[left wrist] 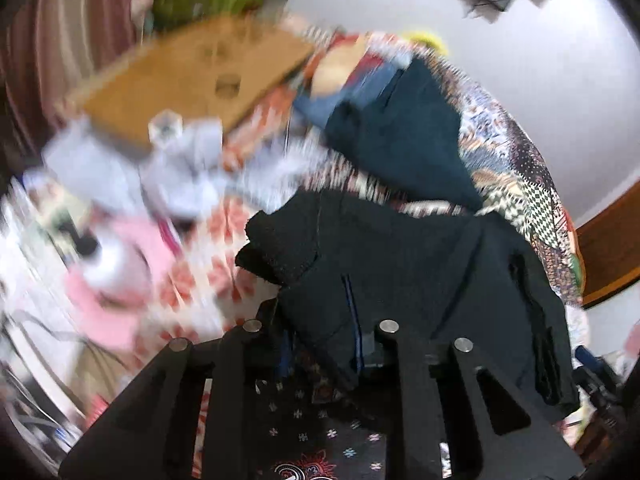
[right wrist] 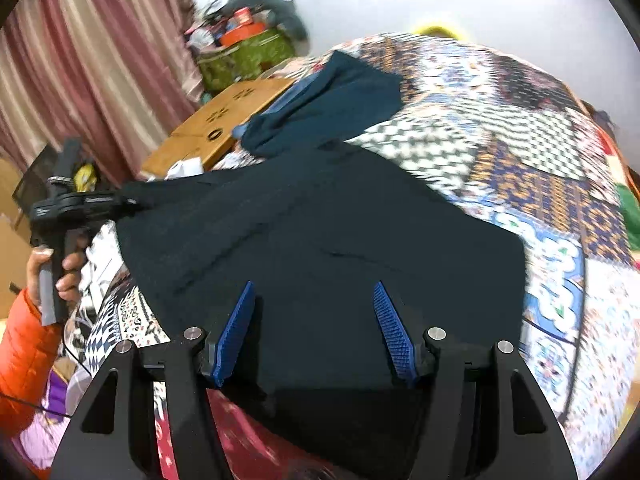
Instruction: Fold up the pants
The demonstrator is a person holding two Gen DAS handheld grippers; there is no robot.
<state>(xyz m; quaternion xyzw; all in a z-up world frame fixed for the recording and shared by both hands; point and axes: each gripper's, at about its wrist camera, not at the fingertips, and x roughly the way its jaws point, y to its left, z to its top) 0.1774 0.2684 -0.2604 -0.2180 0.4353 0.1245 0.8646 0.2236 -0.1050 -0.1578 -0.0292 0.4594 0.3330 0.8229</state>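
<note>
Gripping a bunched edge of the dark pants (left wrist: pixel 400 272), my left gripper (left wrist: pixel 324 340) has its fingers pinched on the cloth, which drapes over and past them. My right gripper (right wrist: pixel 316 332) hangs with blue pads (right wrist: pixel 236 332) spread apart, nothing between them, directly above the pants' near portion. I see the pants spread across the patchwork quilt (right wrist: pixel 520 140), stretching left to the left gripper.
</note>
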